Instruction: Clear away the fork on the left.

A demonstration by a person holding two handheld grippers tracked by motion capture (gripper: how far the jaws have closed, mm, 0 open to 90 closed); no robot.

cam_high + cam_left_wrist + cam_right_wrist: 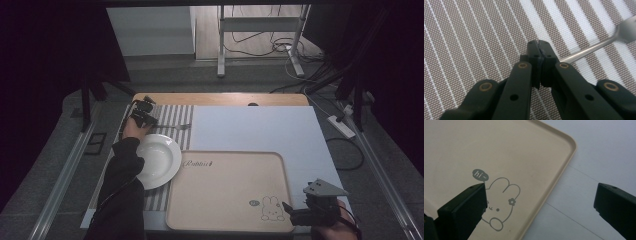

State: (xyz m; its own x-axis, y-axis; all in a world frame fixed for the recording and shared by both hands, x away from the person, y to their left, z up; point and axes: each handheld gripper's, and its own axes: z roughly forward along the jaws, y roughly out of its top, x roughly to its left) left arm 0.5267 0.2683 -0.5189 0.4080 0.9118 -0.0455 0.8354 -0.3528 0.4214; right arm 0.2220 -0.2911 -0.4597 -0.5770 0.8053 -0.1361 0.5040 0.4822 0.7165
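My left gripper (151, 121) is at the back left of the striped placemat (172, 114), reached there by a dark-sleeved arm. In the left gripper view its jaws (539, 50) are pressed together, and the thin handle of a metal spoon (594, 47) runs in between the pads from the right. The spoon (181, 126) lies flat on the mat just behind a white plate (159, 160). My right gripper (292, 214) hovers at the near right corner of the beige tray (225, 185), jaws wide apart (540, 195) and nothing between them.
The tray (559, 172) carries a rabbit drawing (502, 202) and a "hi~" bubble under my right gripper. A pale sheet (255, 127) covers the tabletop behind and to the right of the tray. Metal stand legs and cables are on the floor beyond the table.
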